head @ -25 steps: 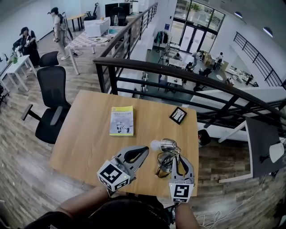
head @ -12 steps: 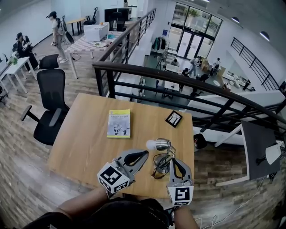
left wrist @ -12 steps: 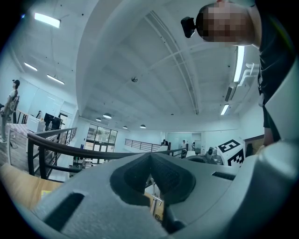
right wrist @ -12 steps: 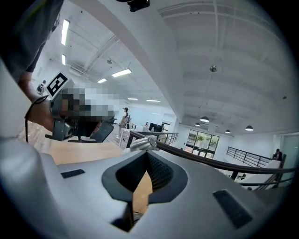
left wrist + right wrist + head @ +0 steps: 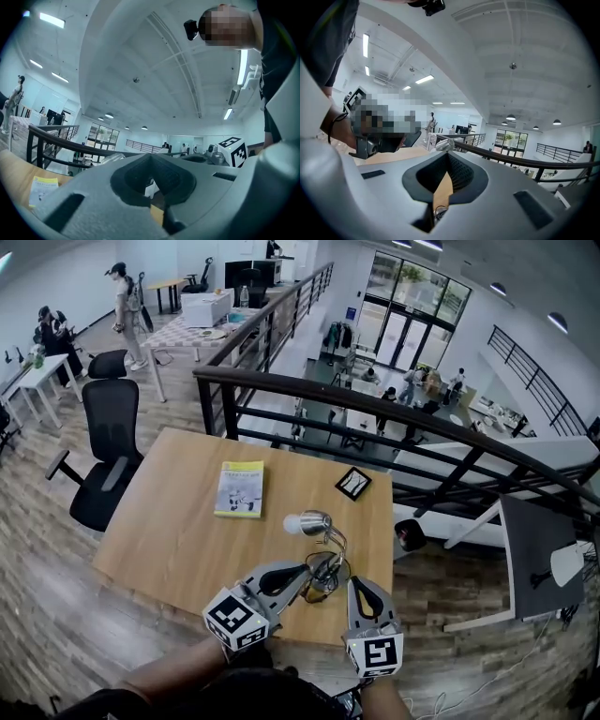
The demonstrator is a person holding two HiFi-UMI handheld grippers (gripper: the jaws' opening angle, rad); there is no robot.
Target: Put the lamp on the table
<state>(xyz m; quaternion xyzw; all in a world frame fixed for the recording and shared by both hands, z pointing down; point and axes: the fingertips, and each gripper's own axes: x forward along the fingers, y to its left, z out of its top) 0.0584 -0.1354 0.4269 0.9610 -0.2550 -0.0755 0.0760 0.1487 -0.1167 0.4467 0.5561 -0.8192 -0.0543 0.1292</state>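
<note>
The lamp [image 5: 316,520] stands on the table [image 5: 178,540], near the front edge. Its shiny head and white bulb lean toward the yellow book [image 5: 239,488]. We think it sits here because this spot is closest to us and easy to reach. Our left gripper [image 5: 306,570] is squeezed closed with nothing in it. Its tip is right by the lamp's wire foot, maybe to keep the lamp from tipping, but we cannot tell if it touches. Our right gripper [image 5: 354,582] is closed tight too and holds nothing. It waits just beside the foot on the other side. A moment ago the right gripper lay over the wire foot. Now it is off to the side, and the left tip is closer to the lamp.
</note>
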